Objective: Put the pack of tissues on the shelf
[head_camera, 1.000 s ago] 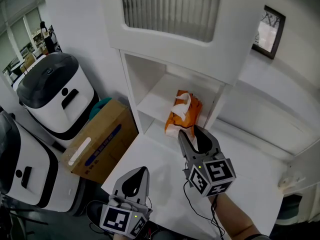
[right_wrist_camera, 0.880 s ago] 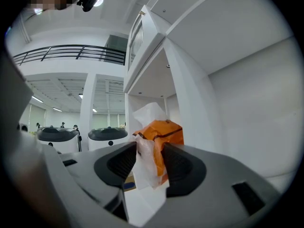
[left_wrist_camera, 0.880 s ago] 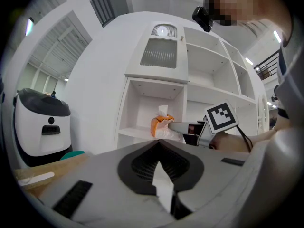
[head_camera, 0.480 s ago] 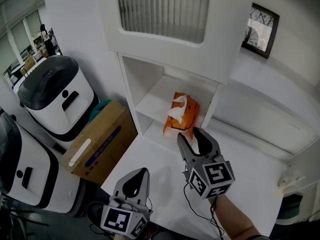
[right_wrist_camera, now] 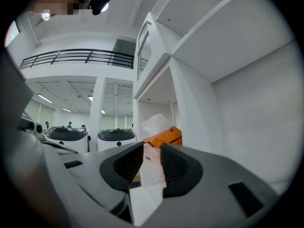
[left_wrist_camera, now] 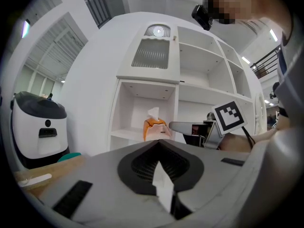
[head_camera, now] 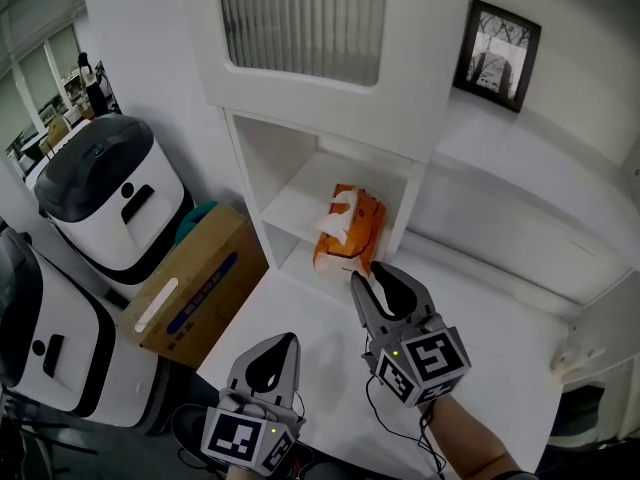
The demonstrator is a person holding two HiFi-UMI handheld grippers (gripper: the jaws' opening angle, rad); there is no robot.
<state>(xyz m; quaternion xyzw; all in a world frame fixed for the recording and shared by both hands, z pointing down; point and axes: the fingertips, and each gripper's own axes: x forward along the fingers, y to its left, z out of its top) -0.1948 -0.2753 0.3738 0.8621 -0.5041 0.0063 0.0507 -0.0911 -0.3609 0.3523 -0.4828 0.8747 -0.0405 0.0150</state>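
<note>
Tissue pack (head_camera: 343, 230) sits on the shelf (head_camera: 285, 206); placing looks done. Right gripper (head_camera: 372, 276) just before it, empty, its half-parted jaws just been closing. Left gripper (head_camera: 277, 351) seemingly closed, idle.

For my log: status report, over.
Left gripper shut, empty. Right gripper open, jaws just been closing, nothing between. Orange tissue pack sits on white shelf. Nothing in the way.

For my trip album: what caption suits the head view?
Orange pack of tissues rests on the white shelf; the right claw, nothing between its jaws, has just been closing in front of it.
</note>
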